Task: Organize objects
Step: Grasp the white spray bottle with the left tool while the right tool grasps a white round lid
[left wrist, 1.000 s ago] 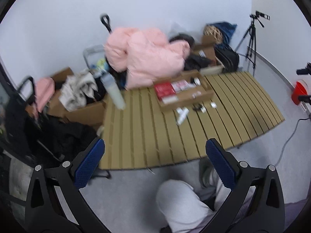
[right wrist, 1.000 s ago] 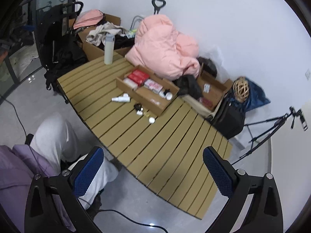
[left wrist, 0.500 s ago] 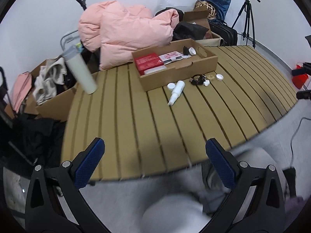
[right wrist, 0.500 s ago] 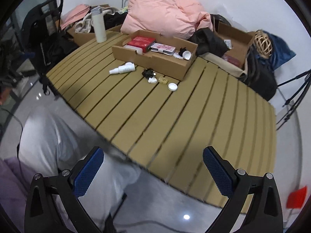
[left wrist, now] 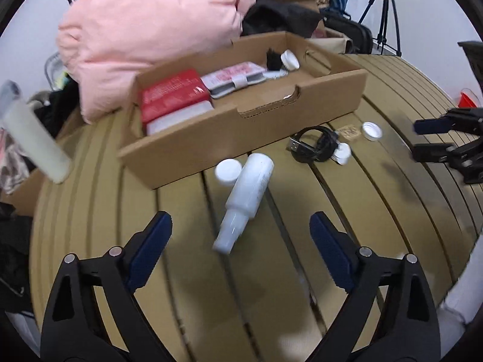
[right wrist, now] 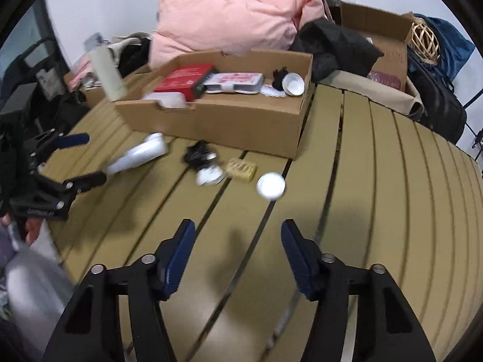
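Observation:
A white spray bottle lies on the slatted table, just ahead of my left gripper. That gripper's jaws are closing, with only the bottle's nozzle end near the gap and no pad touching it. A small white jar sits beside the bottle. Further right lie a coiled black cable, a tan card and a round white lid. My right gripper hovers over bare slats below the white lid; its jaws are closing on nothing. An open cardboard box holds a red box and a pouch.
A pink padded jacket is piled behind the box. A pale tumbler stands at the table's left end. Boxes, bags and a tripod crowd the floor beyond. A person's grey-trousered leg is at the table's near edge.
Both grippers have dropped from high above the room to just over the table, closing in on the loose items. Both pairs of jaws have narrowed, the right one more.

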Demonstrator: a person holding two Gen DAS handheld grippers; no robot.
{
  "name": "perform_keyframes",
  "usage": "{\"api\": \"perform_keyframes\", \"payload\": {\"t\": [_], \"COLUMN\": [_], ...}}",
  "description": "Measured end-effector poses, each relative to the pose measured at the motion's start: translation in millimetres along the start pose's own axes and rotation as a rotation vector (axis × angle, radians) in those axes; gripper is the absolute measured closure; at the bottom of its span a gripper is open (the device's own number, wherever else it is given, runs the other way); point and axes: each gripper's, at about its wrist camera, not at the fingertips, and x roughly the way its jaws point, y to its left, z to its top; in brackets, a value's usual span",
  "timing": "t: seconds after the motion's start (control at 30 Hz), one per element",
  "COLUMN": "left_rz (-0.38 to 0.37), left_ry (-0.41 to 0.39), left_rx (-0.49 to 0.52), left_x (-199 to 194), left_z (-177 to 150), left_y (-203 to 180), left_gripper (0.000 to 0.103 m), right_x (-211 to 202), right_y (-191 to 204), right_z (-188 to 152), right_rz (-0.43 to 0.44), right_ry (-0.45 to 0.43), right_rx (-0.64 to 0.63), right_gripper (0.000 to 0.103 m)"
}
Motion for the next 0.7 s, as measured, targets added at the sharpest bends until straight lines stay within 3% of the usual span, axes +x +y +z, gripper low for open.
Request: {"api": "perform_keyframes", "payload": {"t": [0.13, 0.17, 0.2, 0.23, 0.27, 0.33, 0.37, 0.5, 0.6, 0.7], "left_rz": [0.004, 0.0, -0.009, -0.024, -0.055, -0.066, -0.062, -0.07, -0.056, -0.083], "left_ry": [0.038, 0.04, 0.045, 0.061, 0.087, 0.091, 0.086, 0.082, 0.071, 0.007], "left_rx": [-0.035, -0.044, -0.057, -0.078, -0.101, -0.122, -0.128, -0.163, -0.184, -0.204], "left_x": [29, 33, 37, 41, 44, 45, 45, 34, -3, -72], "left_z": [11, 12, 12, 12, 12, 11, 11, 8, 9, 3], "left_y": [5, 6, 8, 10, 12, 13, 14, 20, 26, 38], "left_gripper": [0.015, 0.025, 0.045, 0.056, 0.072, 0.075, 0.076, 0.078, 0.079, 0.079], "right_x": [48, 55, 61, 66, 67, 69, 68, 66, 50, 1], "right_y": [-8, -9, -10, -10, -11, -12, -11, -4, -3, 2], "right_z": [14, 17, 18, 19, 19, 21, 21, 23, 21, 16], "right_rz": [-0.096, -0.102, -0.11, -0.127, -0.127, -0.146, -0.167, -0.19, -0.189, -0.172], "right_ry": [0.029, 0.034, 0.03, 0.024, 0.012, 0.002, 0.002, 0.017, 0.007, -0.032], "right_rx": [0.002, 0.003, 0.005, 0.007, 0.011, 0.026, 0.027, 0.02, 0.04, 0.035], "right_gripper": [0.047, 0.05, 0.051, 0.057, 0.057, 0.061, 0.071, 0.071, 0.071, 0.071]}}
